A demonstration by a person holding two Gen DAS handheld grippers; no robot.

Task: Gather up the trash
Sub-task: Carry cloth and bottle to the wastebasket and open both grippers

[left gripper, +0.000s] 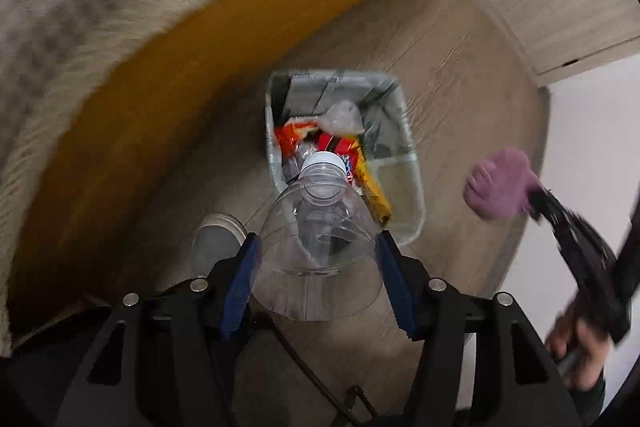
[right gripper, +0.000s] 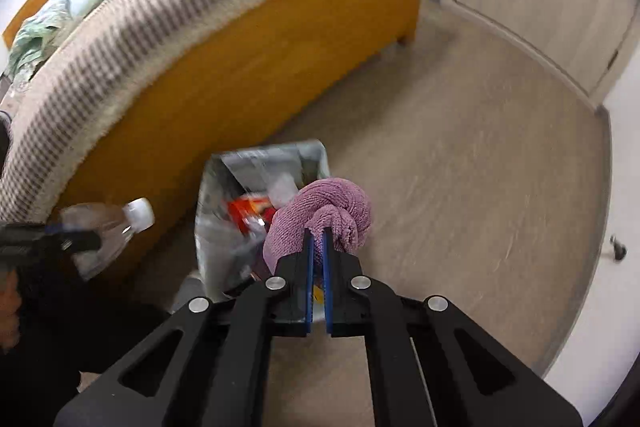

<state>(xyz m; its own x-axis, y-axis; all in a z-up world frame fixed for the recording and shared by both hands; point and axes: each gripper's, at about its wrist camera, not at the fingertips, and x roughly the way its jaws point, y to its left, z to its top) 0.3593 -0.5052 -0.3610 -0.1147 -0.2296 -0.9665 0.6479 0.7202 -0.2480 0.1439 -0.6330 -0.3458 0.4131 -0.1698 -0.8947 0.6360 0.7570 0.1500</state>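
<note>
The jaws of the left gripper (left gripper: 318,255) are clamped across the wide body of a clear plastic bottle (left gripper: 320,223), one blue pad on each side. In the left wrist view the bottle hangs directly above the bin (left gripper: 414,187), white cap pointing down toward the wrappers (left gripper: 340,147) heaped inside. It looks empty, so I'd judge it light, slick and easily dented; the broad middle, where it is held, seems the safest place, since a hard squeeze could make it buckle or pop free. To the right of the bin, the right gripper (left gripper: 532,201) carries a purple cloth (left gripper: 498,183).

From the right wrist view, the right gripper's jaws are pinched almost closed on a fold of that cloth, which bunches just over the bin's near right corner. It is soft and limp, so it will sag and drape wherever it's gripped. The bottle shows to the left of the bin, near the bed (right gripper: 224,67).
</note>
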